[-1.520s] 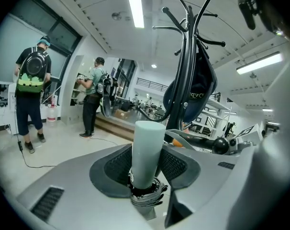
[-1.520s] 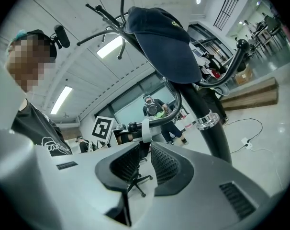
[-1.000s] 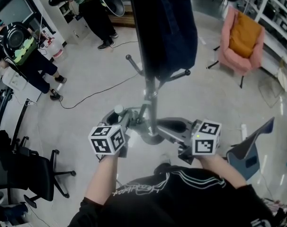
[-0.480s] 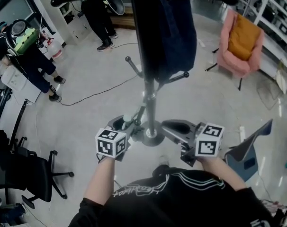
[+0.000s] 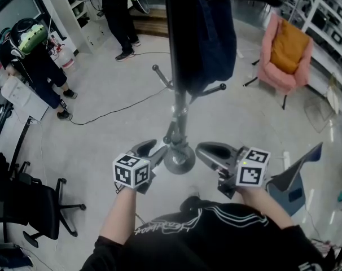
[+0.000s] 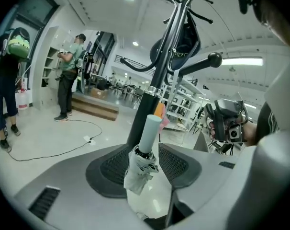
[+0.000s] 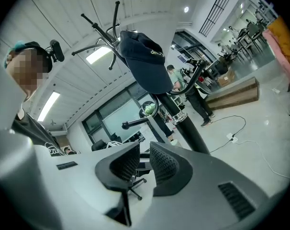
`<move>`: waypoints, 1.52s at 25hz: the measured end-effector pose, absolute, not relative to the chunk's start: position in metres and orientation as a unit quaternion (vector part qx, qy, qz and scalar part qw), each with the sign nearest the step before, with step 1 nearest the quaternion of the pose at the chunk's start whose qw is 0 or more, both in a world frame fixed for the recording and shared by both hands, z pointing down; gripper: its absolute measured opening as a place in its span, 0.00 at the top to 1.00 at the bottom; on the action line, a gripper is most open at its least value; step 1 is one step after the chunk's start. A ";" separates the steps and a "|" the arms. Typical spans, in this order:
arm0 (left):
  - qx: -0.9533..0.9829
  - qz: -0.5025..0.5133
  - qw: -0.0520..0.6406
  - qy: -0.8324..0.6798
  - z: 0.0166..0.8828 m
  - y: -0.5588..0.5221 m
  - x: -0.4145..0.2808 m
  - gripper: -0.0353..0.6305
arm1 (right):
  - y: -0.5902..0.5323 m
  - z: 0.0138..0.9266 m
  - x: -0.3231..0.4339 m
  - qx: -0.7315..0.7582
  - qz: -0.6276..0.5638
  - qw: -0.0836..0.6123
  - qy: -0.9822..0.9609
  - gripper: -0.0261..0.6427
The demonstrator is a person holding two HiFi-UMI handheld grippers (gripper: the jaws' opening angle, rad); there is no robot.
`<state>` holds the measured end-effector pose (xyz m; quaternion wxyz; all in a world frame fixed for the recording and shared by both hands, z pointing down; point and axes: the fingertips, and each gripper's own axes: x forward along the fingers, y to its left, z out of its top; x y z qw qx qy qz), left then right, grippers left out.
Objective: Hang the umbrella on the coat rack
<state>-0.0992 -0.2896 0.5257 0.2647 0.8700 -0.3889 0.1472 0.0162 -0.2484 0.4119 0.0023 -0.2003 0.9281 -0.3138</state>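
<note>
**Umbrella lengthwise in the left claw, handle toward the rack**

**Head view.** Coat rack pole rising from its round base, which lies between the two claws. The left claw sits just left of the base and the right claw just right of it, both on the near side. Two lower pegs branch off higher up the pole. The umbrella cannot be made out from this angle.

**Left gripper view.** The folded white umbrella lies between the jaws of the left claw. Its long axis runs along the claw, with the pale handle at the far end, pointing at the pole. The jaws are opening and stand wide. Floor shows between the umbrella and the right-hand pad, so the pads appear not to press on it. What carries the umbrella cannot be told. A knobbed peg juts rightward from the pole, above and beyond the handle.

**Right gripper view.** The right claw has its jaws part-way apart with a narrow gap and nothing between them. The pole stands far and to the right, and a dark cap hangs on an upper hook.

**Reading.** The left hand is the nearer to the umbrella. The coming move likely turns on the handle end facing the pole while every peg sits higher than the handle.
</note>
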 end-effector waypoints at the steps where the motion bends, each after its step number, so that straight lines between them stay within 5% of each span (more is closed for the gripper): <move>1: 0.870 0.142 0.268 -0.388 0.524 -0.286 -0.100 0.68 | -0.246 0.411 0.017 -0.201 -0.314 0.003 0.928 0.86; 9: 0.880 0.096 0.287 -0.365 0.485 -0.238 -0.099 0.69 | -0.224 0.397 0.017 -0.212 -0.306 0.011 0.928 0.86; 21: 0.916 -0.030 0.253 -0.309 0.352 -0.127 -0.081 0.91 | -0.147 0.342 0.014 -0.190 -0.264 0.053 0.944 0.91; 38: 0.926 -0.042 0.219 -0.304 0.311 -0.056 -0.083 0.92 | -0.075 0.301 0.006 -0.201 -0.201 0.074 0.956 0.94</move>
